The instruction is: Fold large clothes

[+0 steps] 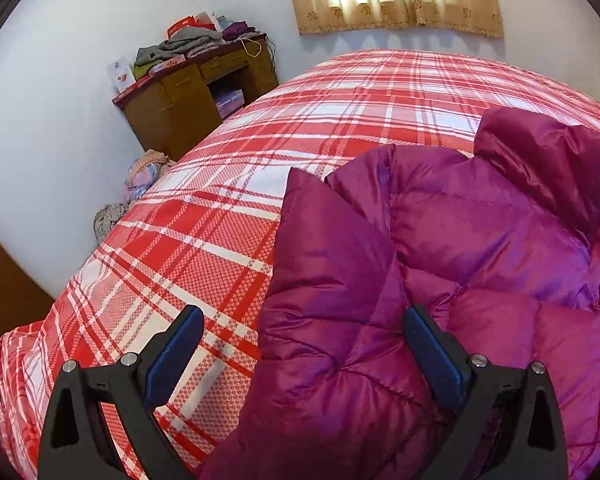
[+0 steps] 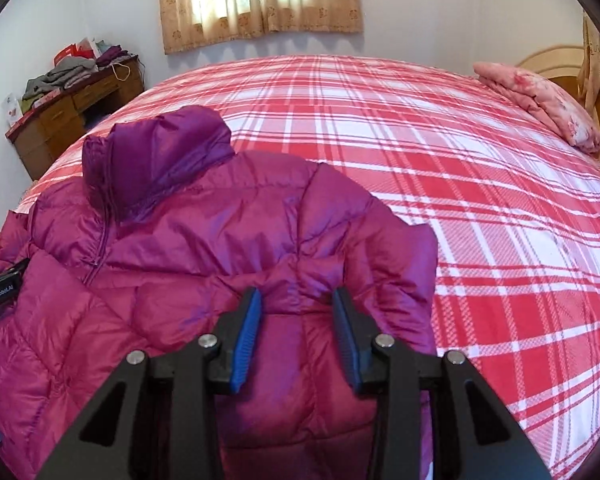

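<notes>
Jacket (image 2: 204, 264) flat on bed (image 2: 480, 208), tools apart.

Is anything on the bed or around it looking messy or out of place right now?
On the plaid bed nothing is damaged or spilled. The purple puffer jacket lies zipped with both sleeves already folded in. The untidy spots are off the bed: loose clothes heaped on the wooden desk, and crumpled fabric on the floor beside it.
</notes>
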Motion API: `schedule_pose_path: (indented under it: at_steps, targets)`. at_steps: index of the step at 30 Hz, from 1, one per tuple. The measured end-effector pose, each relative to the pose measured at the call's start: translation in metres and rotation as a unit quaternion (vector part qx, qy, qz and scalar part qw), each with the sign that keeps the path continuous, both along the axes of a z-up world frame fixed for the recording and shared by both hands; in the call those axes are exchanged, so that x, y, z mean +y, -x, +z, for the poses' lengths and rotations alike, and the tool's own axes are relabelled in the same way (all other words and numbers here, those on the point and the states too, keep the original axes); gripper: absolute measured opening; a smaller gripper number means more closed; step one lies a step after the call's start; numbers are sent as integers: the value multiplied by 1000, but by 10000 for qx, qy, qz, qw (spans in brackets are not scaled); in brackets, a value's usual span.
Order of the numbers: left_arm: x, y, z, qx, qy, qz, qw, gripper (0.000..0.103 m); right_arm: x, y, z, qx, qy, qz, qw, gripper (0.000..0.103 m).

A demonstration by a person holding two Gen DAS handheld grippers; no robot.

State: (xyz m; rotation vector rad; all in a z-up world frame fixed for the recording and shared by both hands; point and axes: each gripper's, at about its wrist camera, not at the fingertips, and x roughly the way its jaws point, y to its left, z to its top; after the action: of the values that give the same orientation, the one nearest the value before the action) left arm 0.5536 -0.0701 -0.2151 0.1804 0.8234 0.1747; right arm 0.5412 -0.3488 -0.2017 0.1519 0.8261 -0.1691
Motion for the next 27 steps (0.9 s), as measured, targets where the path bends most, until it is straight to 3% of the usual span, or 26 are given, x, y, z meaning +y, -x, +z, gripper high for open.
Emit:
schedule_pose_path:
  at_steps: [27]
  targets:
    - [5,-6,-7,119,208,-1,9997,102,1,-4,-11,24,-22,13,10000,41]
